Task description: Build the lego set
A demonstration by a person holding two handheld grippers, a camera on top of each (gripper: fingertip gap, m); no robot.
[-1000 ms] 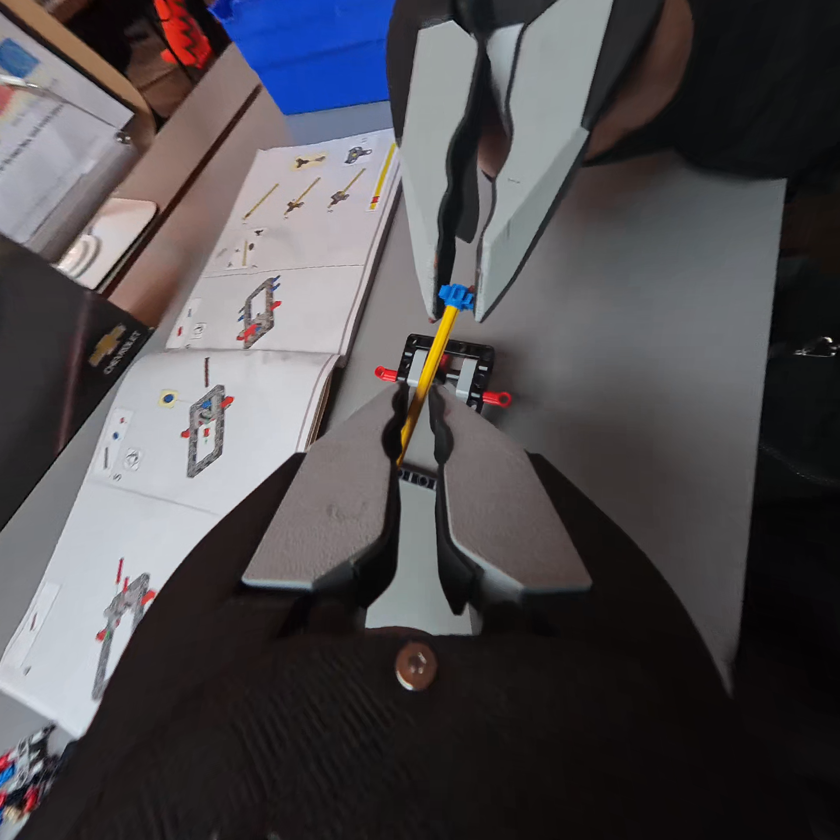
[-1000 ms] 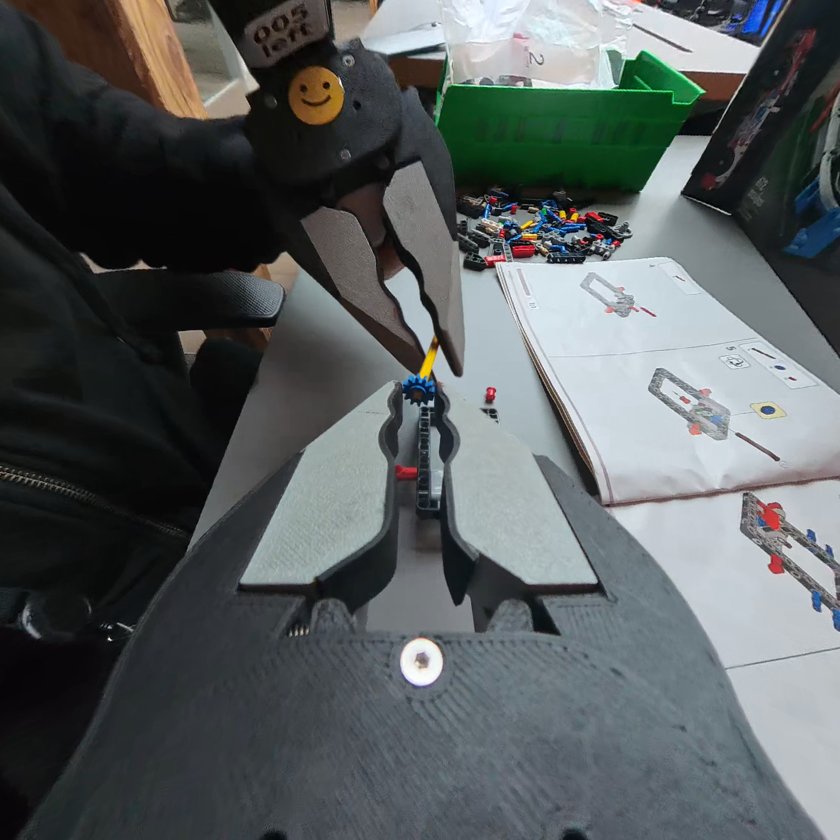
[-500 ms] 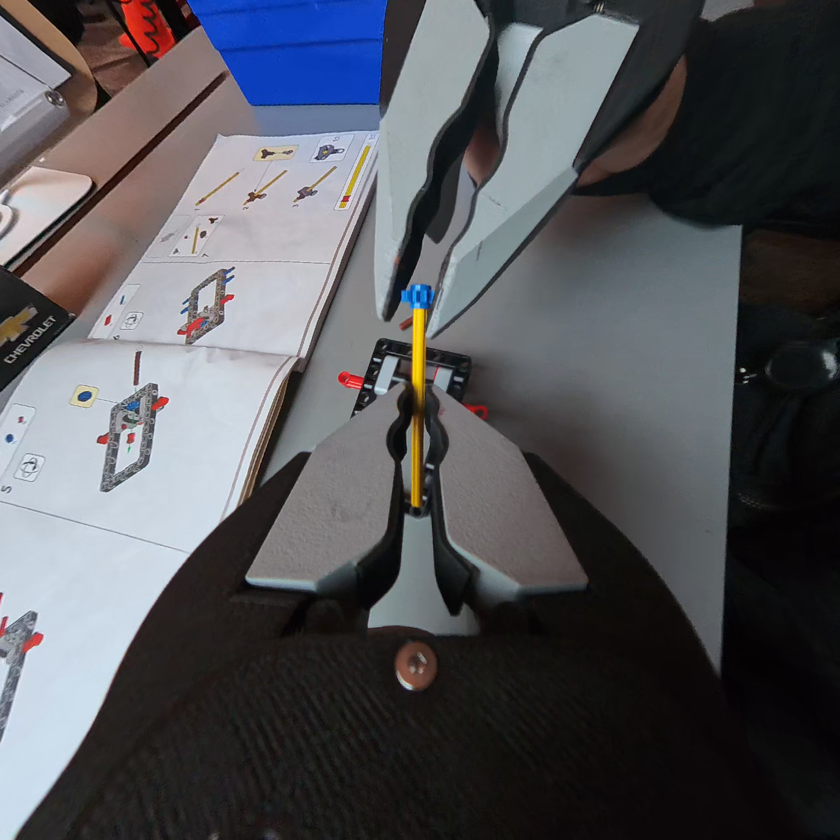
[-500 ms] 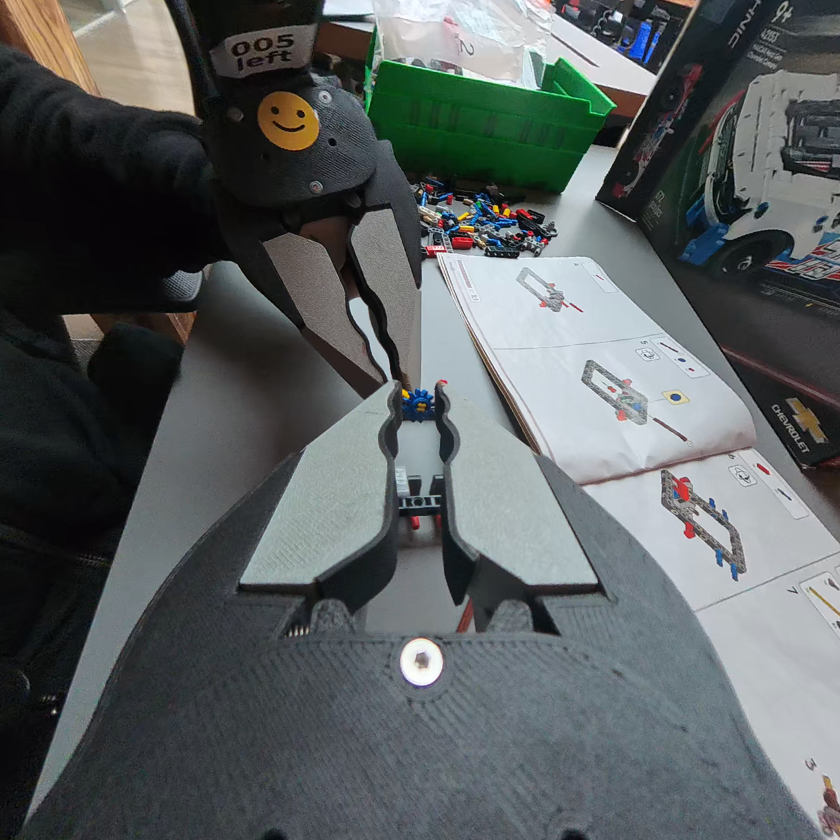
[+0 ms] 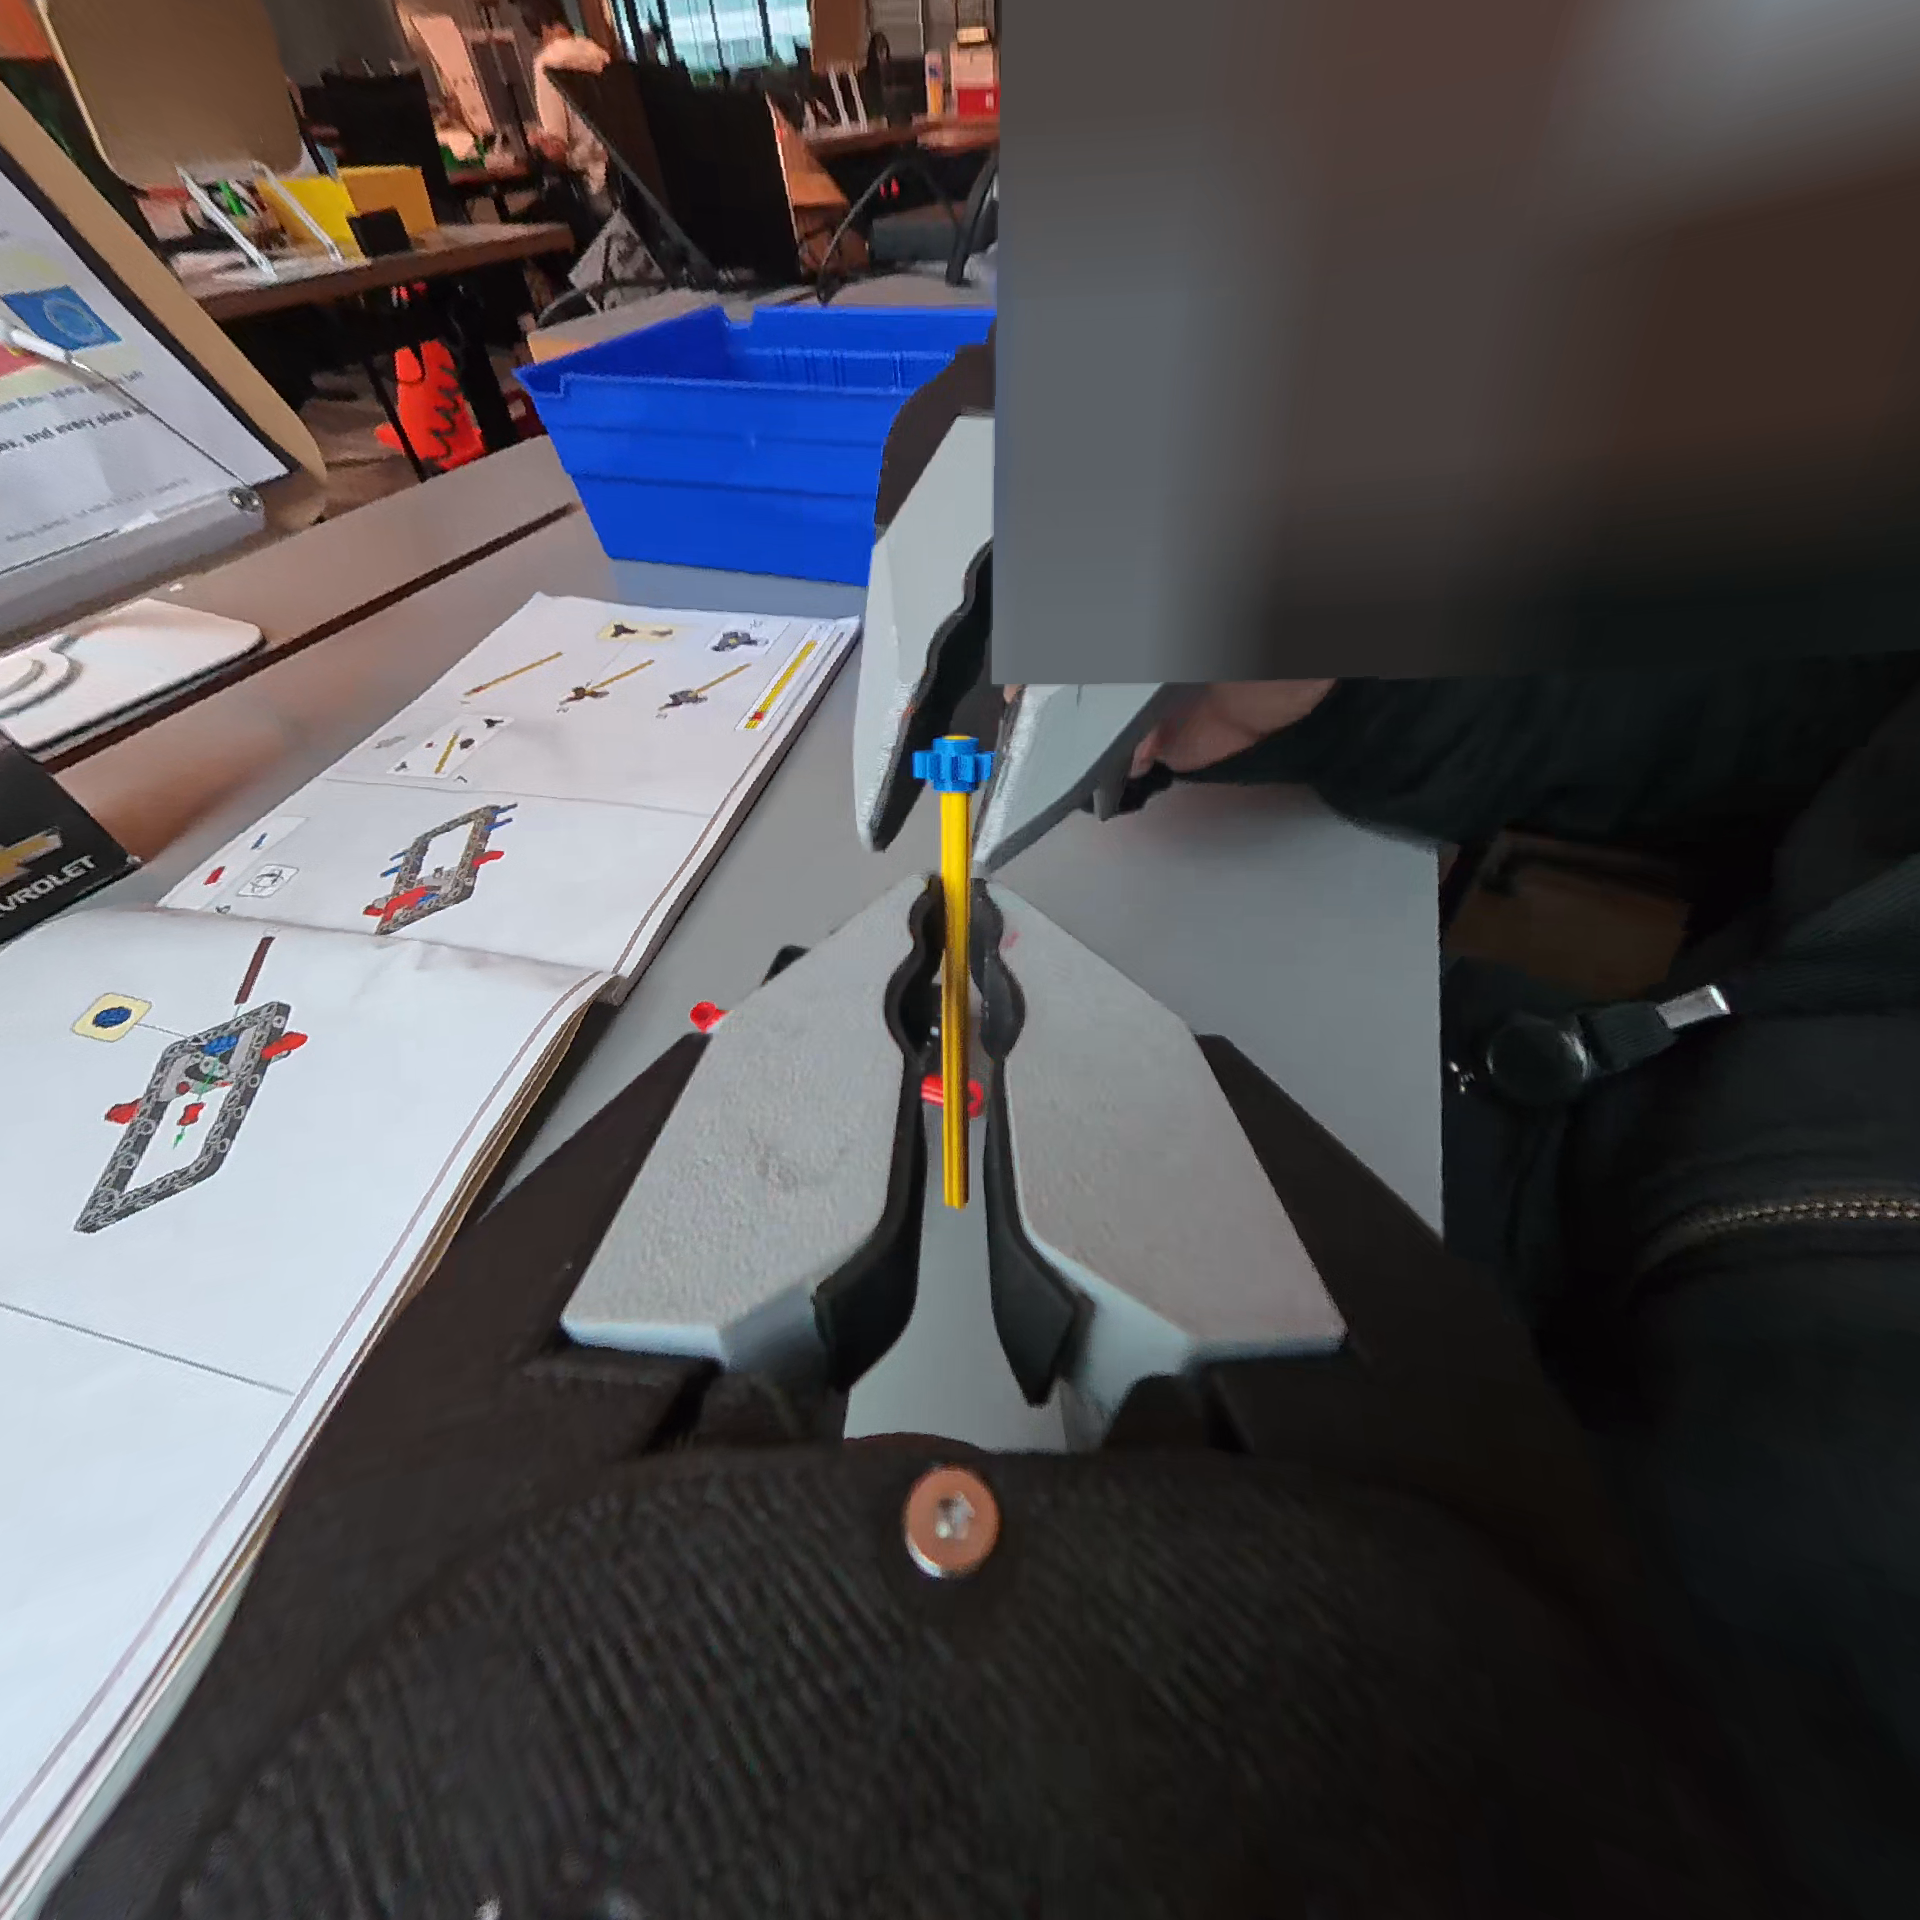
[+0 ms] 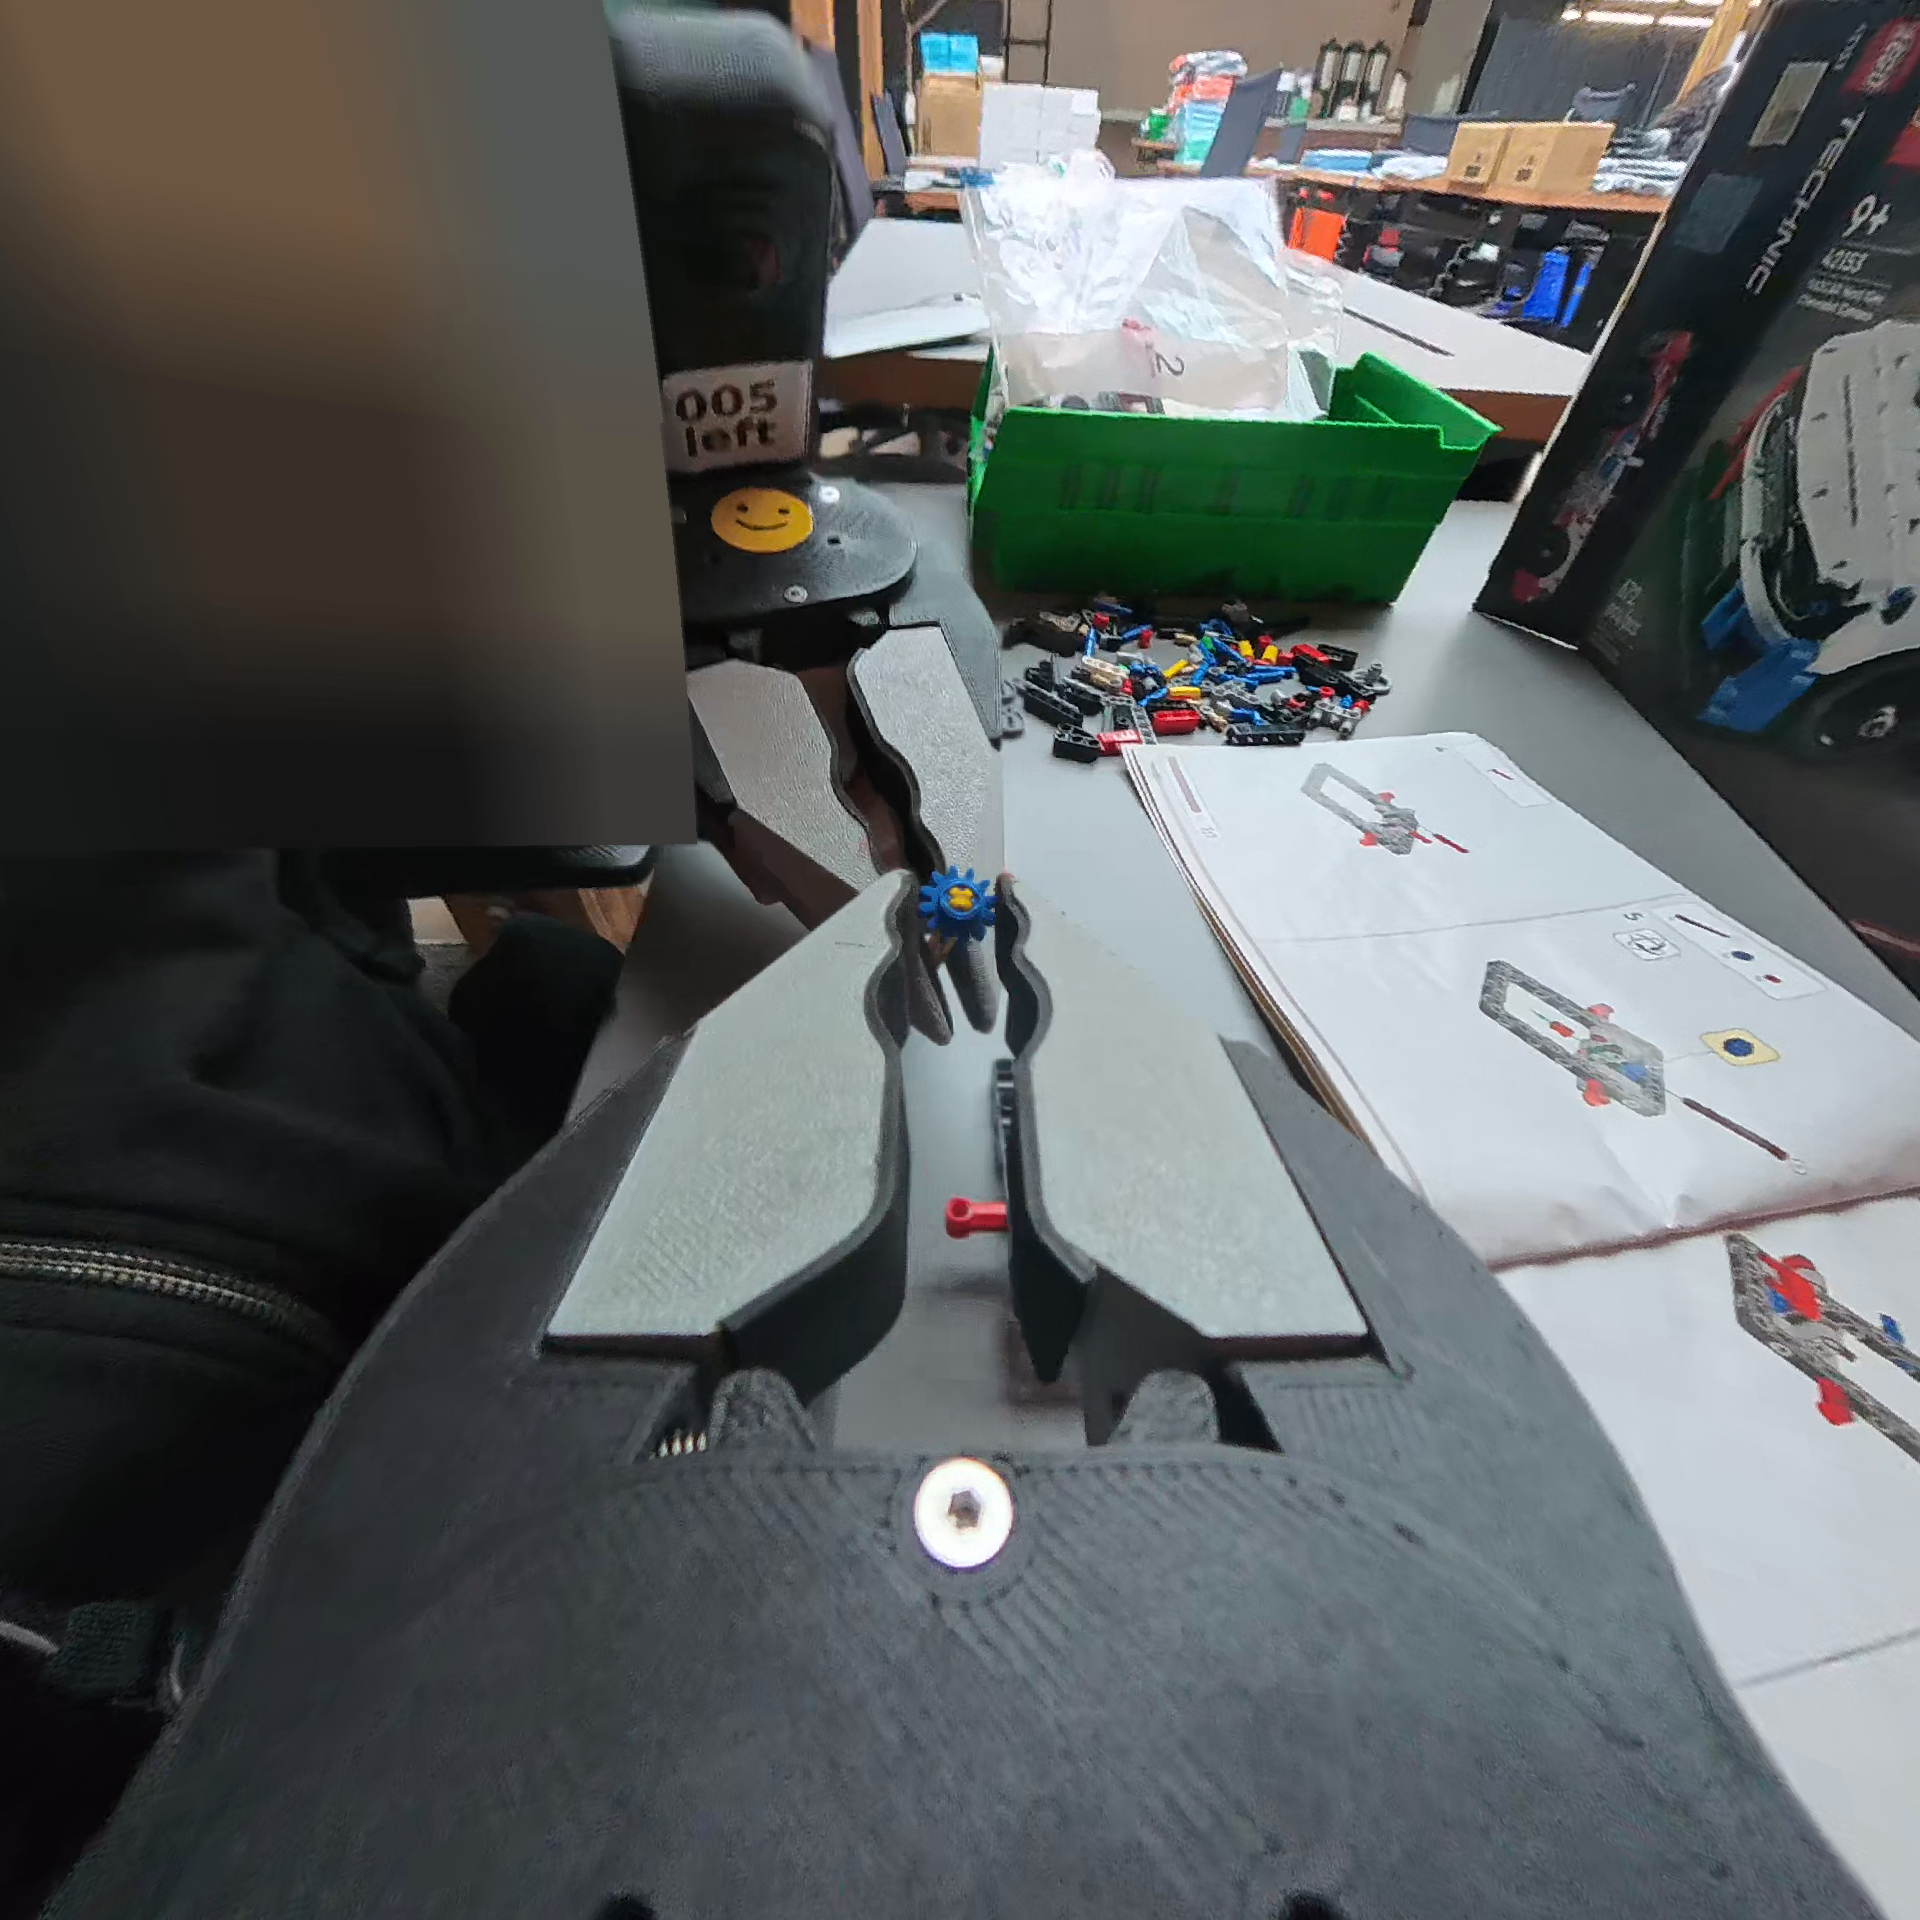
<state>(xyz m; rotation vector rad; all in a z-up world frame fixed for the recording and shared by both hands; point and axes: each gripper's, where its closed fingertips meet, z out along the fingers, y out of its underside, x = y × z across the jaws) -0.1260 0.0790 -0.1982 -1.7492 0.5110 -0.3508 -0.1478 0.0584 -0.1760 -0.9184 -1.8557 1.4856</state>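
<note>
We hold the left hand-held gripper (image 5: 954, 894) clamped on a yellow rod (image 5: 954, 997). The rod points forward, up off the counter (image 5: 1247, 935). A small blue gear (image 5: 952, 764) sits on its far tip.

Our right hand-held gripper (image 6: 956, 902) faces the left one. Its fingers are a little apart, and the gear (image 6: 956, 902) sits between their tips. We cannot tell if the tips touch it. From this side we see the rod's yellow end in the middle of the gear.

Under the grippers, a dark frame (image 6: 1003, 1117) with red pins (image 6: 971, 1216) lies on the counter. The open book (image 5: 312, 987) lies beside it. Farther off, loose pieces (image 6: 1195, 686) lie in a pile near a green bin (image 6: 1205, 499). A blue bin (image 5: 727, 436) stands past the book's other end.
</note>
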